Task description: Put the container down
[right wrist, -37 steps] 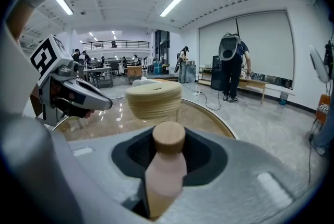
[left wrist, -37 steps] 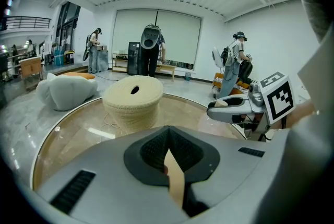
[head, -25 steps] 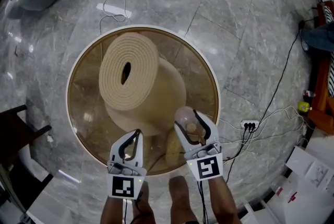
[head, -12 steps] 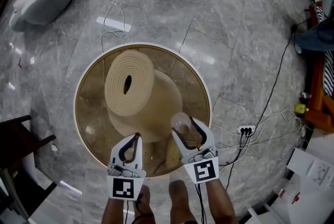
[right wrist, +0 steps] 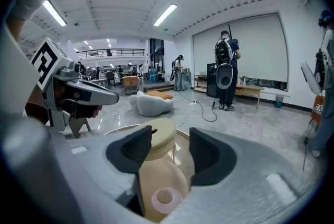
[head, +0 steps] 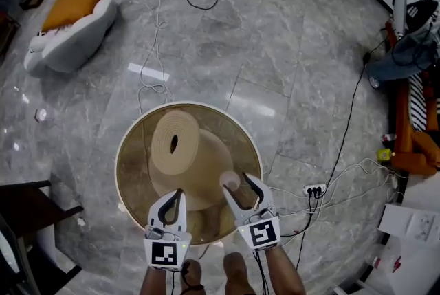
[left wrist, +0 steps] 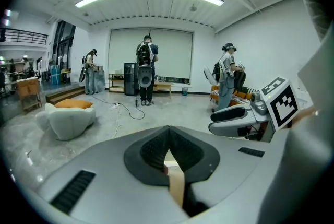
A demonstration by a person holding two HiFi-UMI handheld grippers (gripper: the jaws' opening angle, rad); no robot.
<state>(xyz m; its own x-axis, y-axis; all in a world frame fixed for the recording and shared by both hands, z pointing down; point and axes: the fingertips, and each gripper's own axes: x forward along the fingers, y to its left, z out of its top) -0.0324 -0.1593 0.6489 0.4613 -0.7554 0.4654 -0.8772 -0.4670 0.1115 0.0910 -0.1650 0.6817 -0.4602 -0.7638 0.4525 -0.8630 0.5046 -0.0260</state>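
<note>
The container (head: 230,181), a small pale pink pot with a round lid, stands on the glass top of the round bench (head: 130,142), near the bench's edge closest to the person and a little right of its middle. In the right gripper view the container (right wrist: 164,198) shows low in the gap of the right claw (right wrist: 170,144), with its pads clear of it on both sides. That claw's jaws stand wide apart and have just been closing a little; nothing is gripped. In the head view the right claw (head: 237,182) hangs over the same near-right part of the bench.

The left claw (head: 179,194) hangs over the bench's near edge, left of the container. Its jaws are pressed together at the tips, as the left gripper view shows (left wrist: 168,137), and they hold nothing.

Under the bench's glass sits a beige base (head: 173,142) with a ribbed round top, filling the bench's middle.

On the grey marble floor just right of the bench lies a power strip (head: 313,189) with cables running from it. Well beyond the bench's far left side sits a grey seat with an orange cushion (head: 69,29). A dark chair (head: 27,218) stands near the bench's left side. Across the room from the bench a person (left wrist: 145,69) stands with a pack on the back.
</note>
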